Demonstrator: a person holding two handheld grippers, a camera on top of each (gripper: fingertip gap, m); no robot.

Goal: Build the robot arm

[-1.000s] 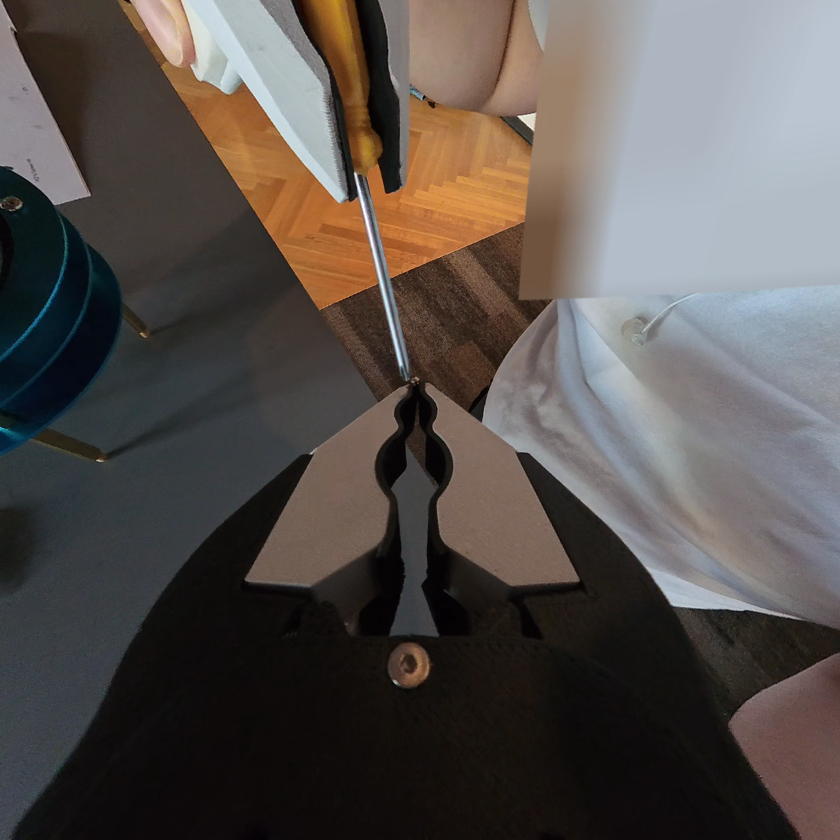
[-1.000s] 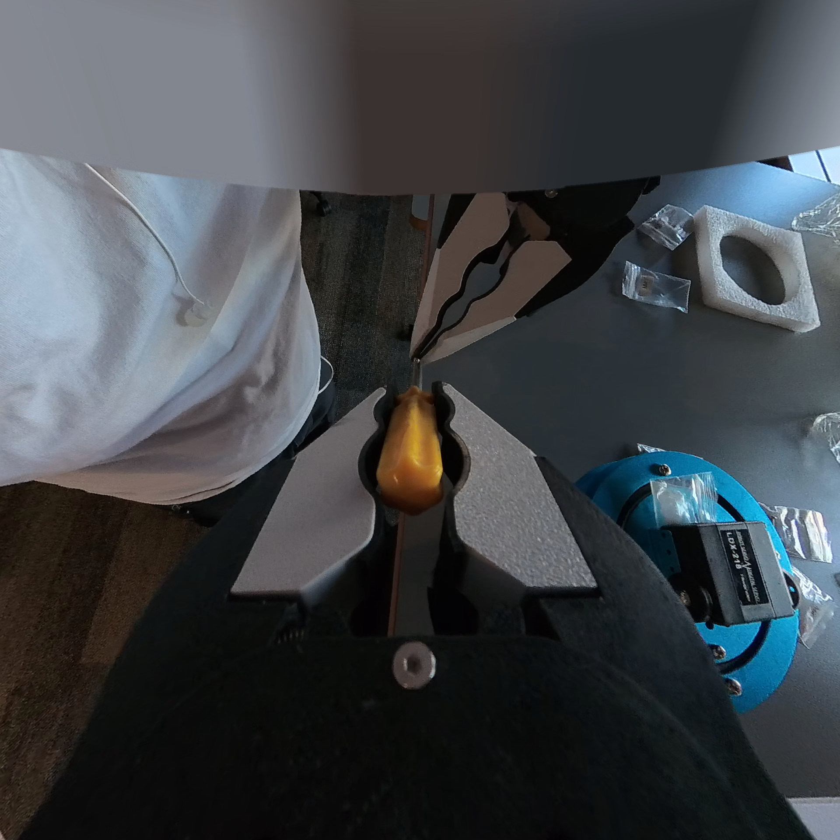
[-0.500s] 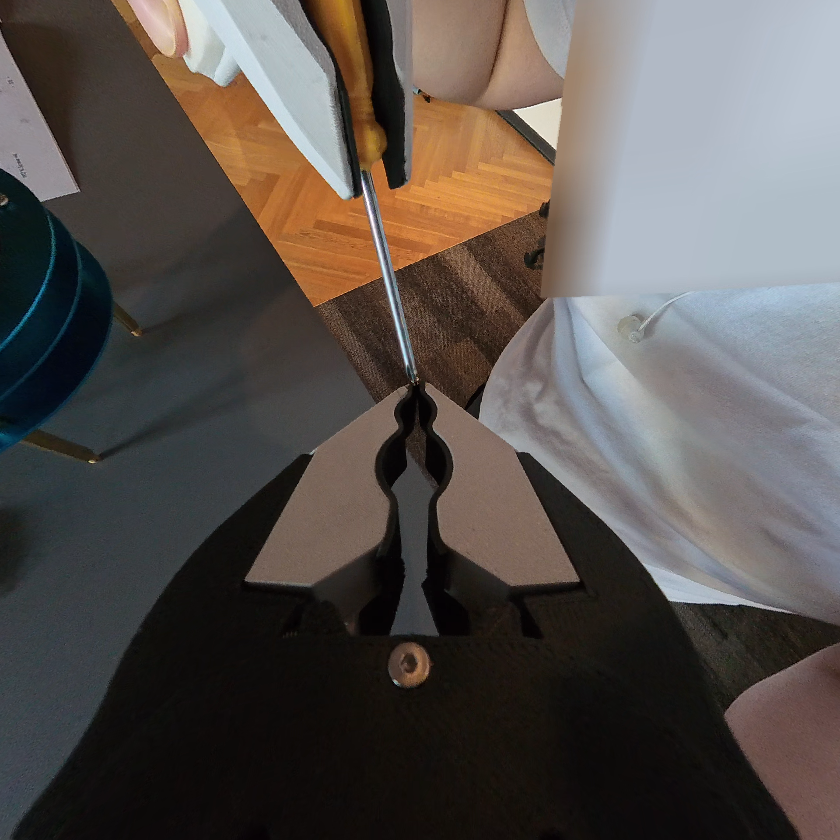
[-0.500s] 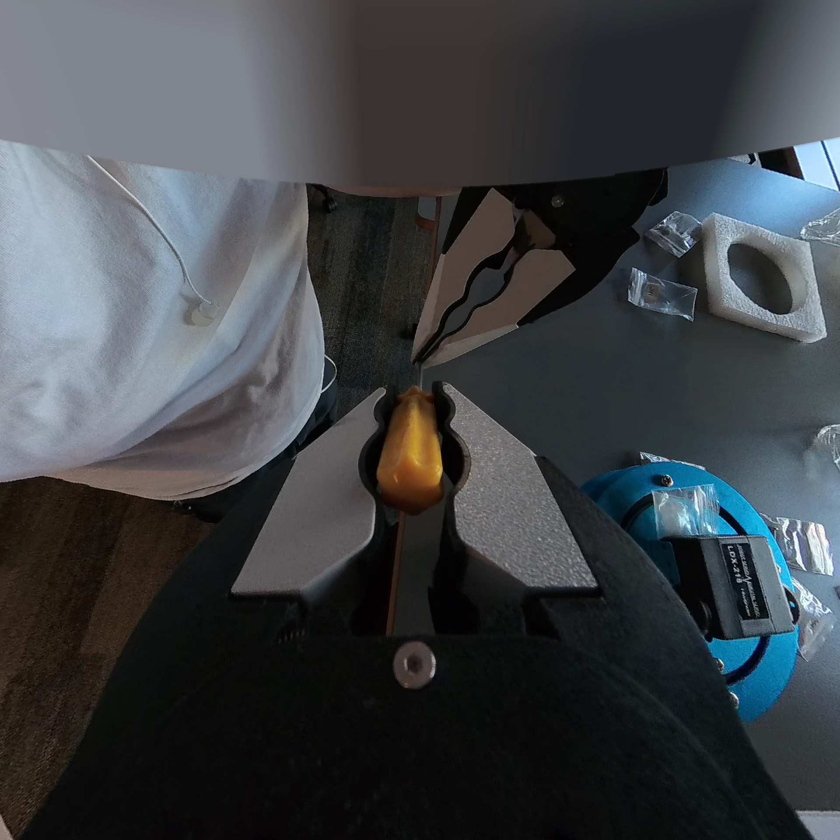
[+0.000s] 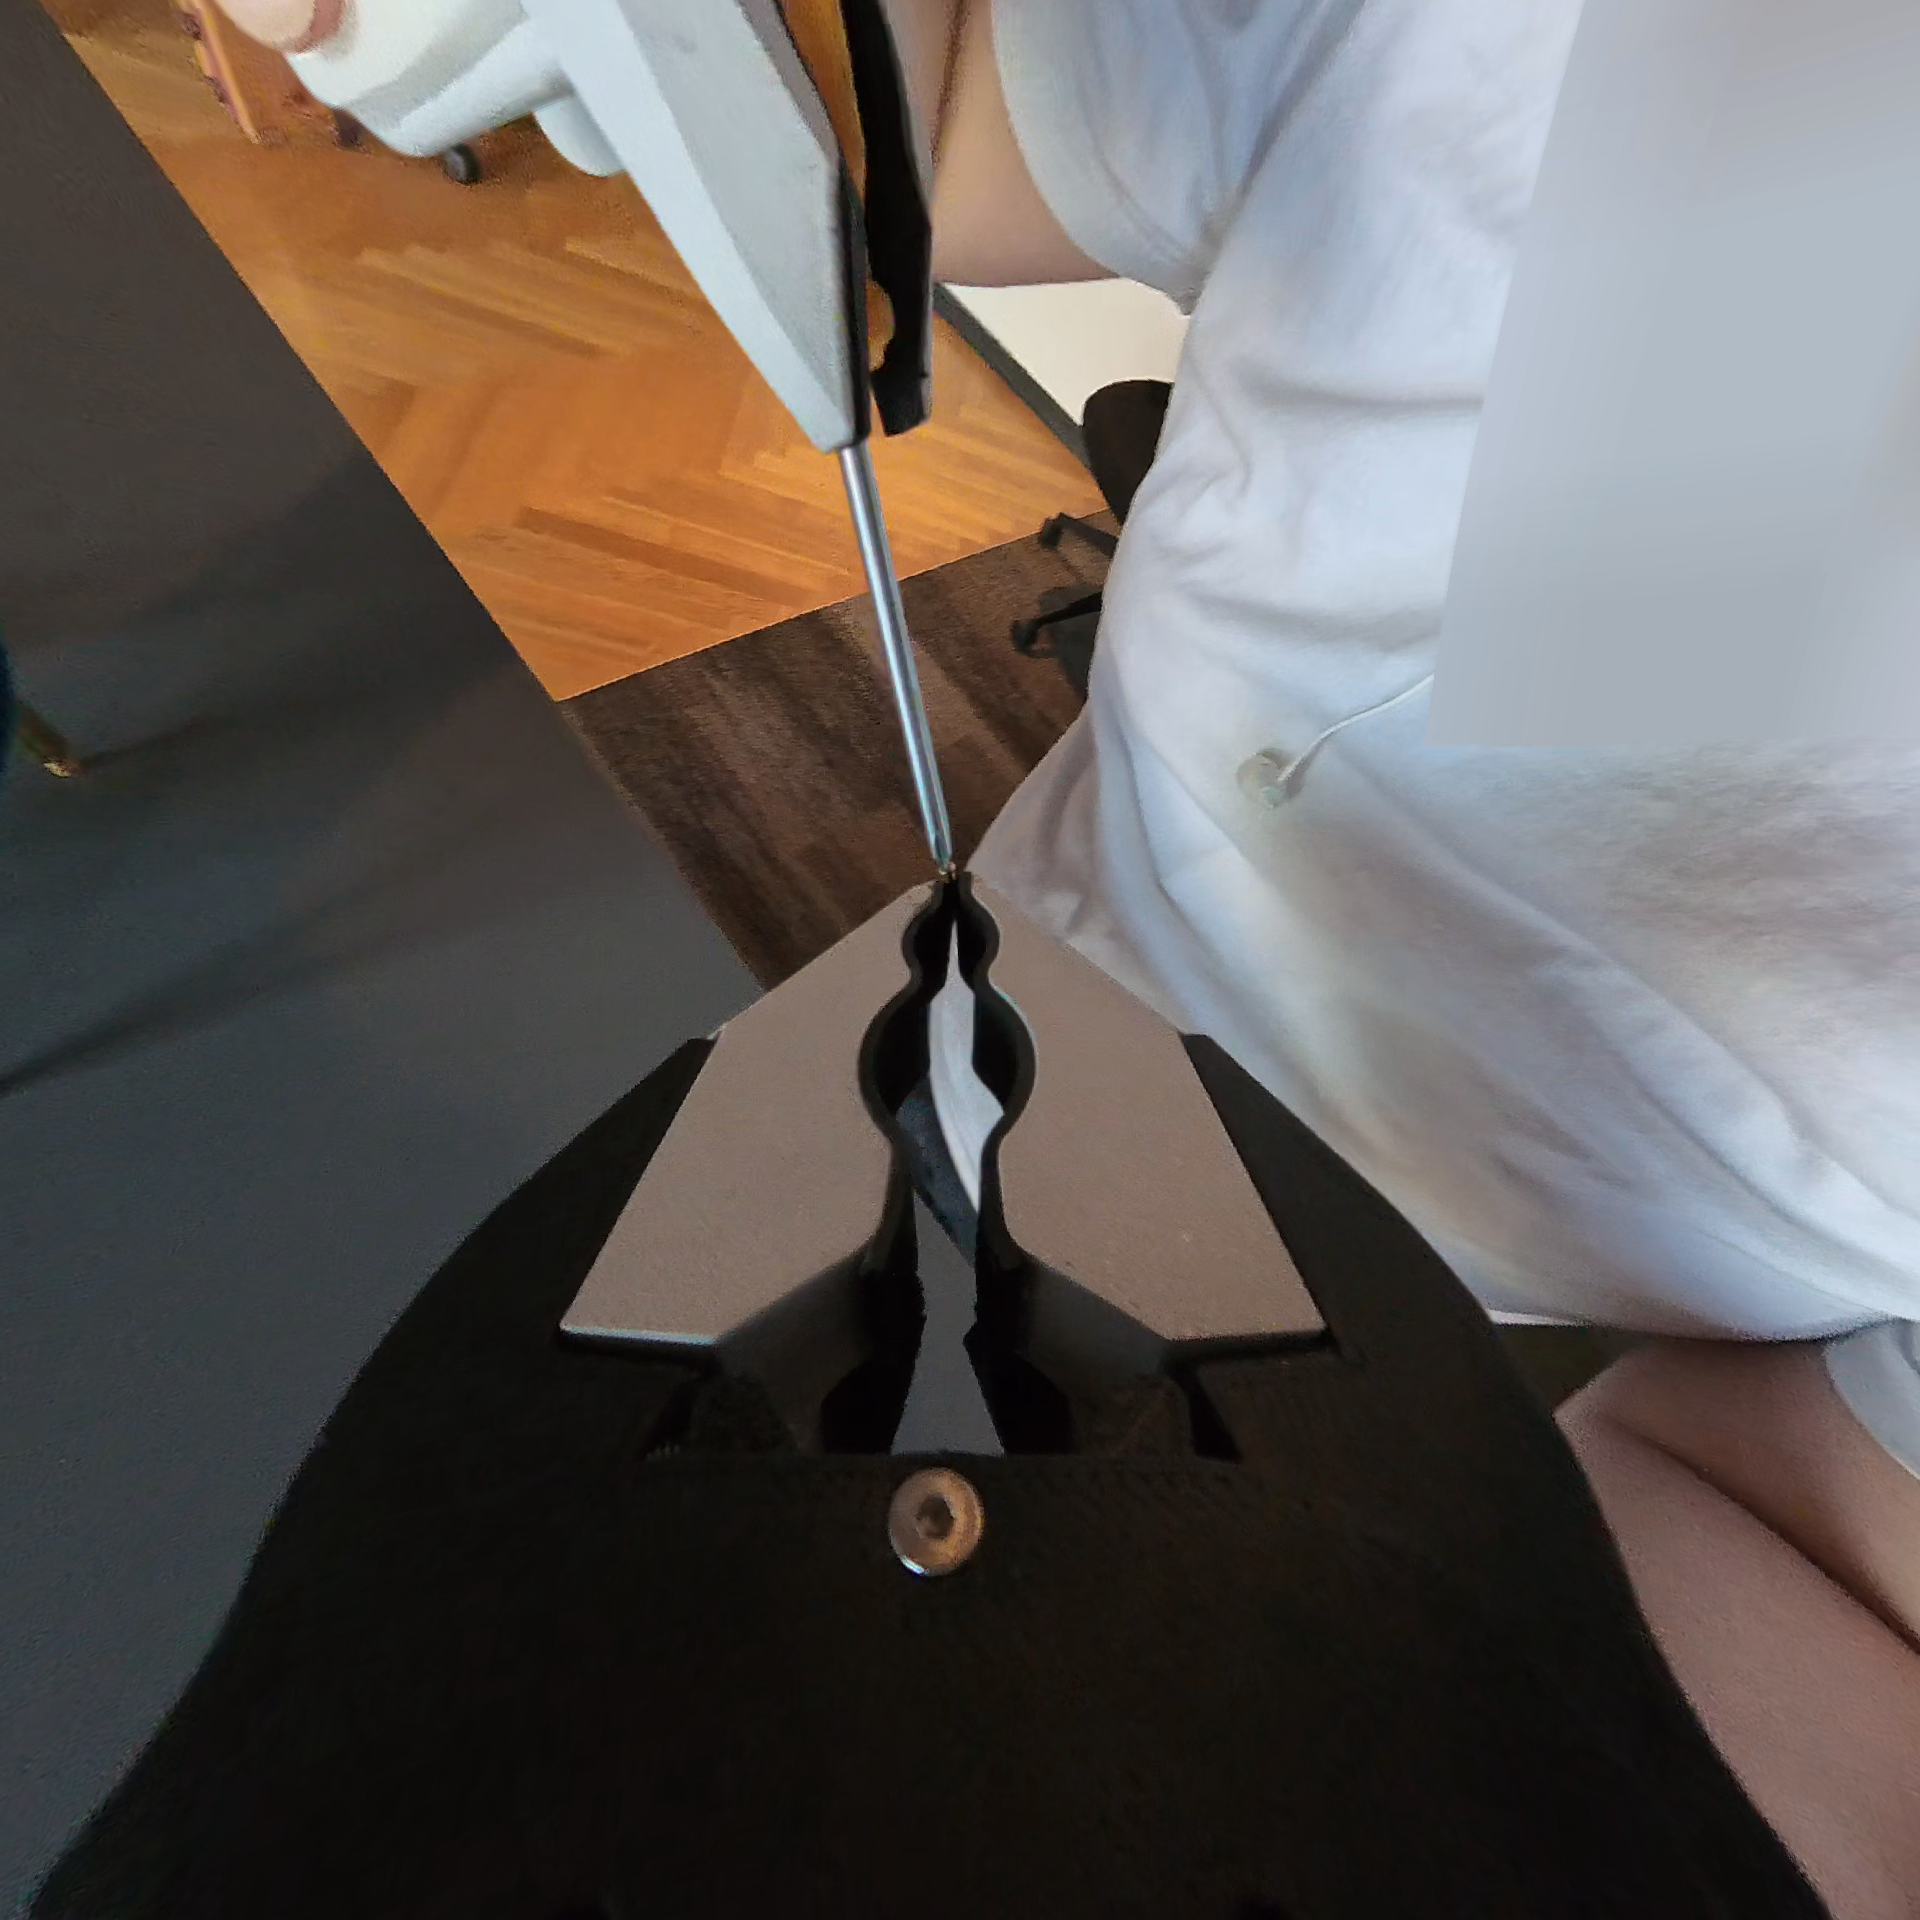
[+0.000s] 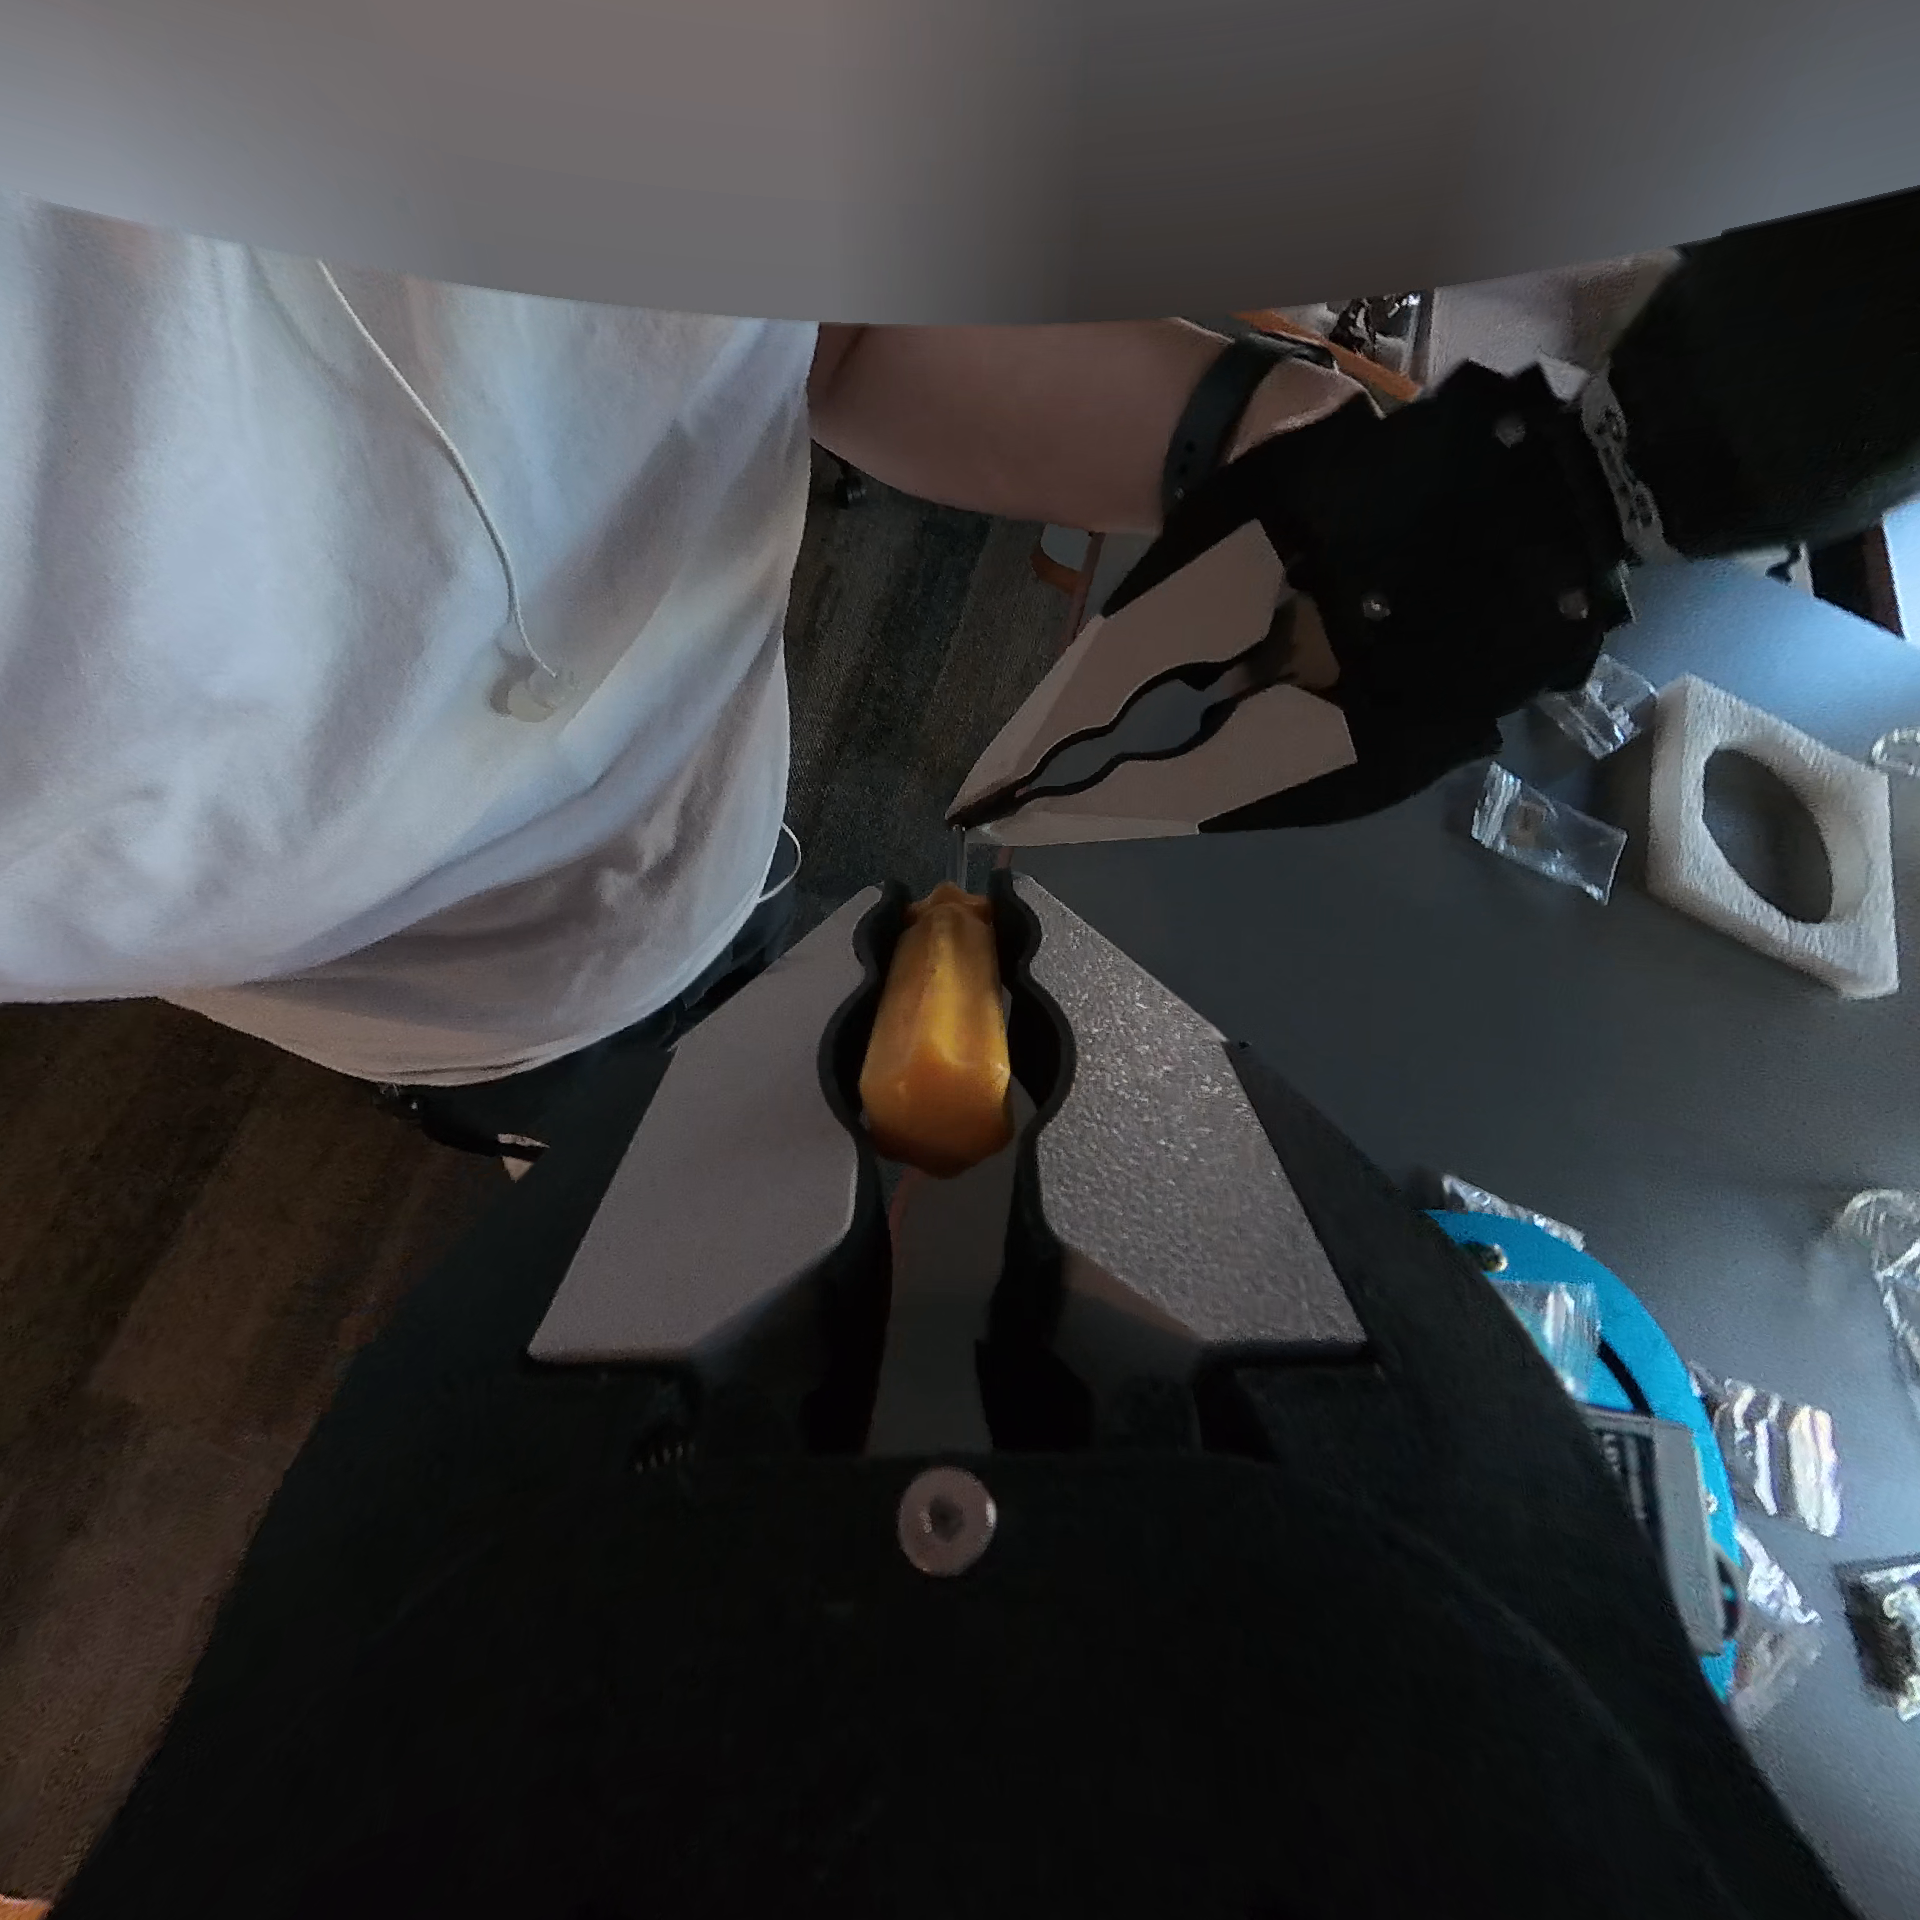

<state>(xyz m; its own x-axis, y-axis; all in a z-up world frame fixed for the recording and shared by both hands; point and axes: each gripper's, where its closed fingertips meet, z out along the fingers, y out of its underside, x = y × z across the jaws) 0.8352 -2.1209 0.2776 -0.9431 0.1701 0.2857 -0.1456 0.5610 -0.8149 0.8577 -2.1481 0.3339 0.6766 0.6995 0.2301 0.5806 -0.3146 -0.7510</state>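
Your right gripper [image 6: 940,899] clamps the yellow screwdriver [image 6: 940,1049], its tip meeting something tiny pinched in your clenched left gripper [image 5: 951,883]; judging by this, keep the shaft aligned, pressing gently.

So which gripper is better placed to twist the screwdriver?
Right. The right gripper is shut around the screwdriver's yellow handle, lined up with its shaft. The left gripper is shut too, but only its tips meet the shaft's point.
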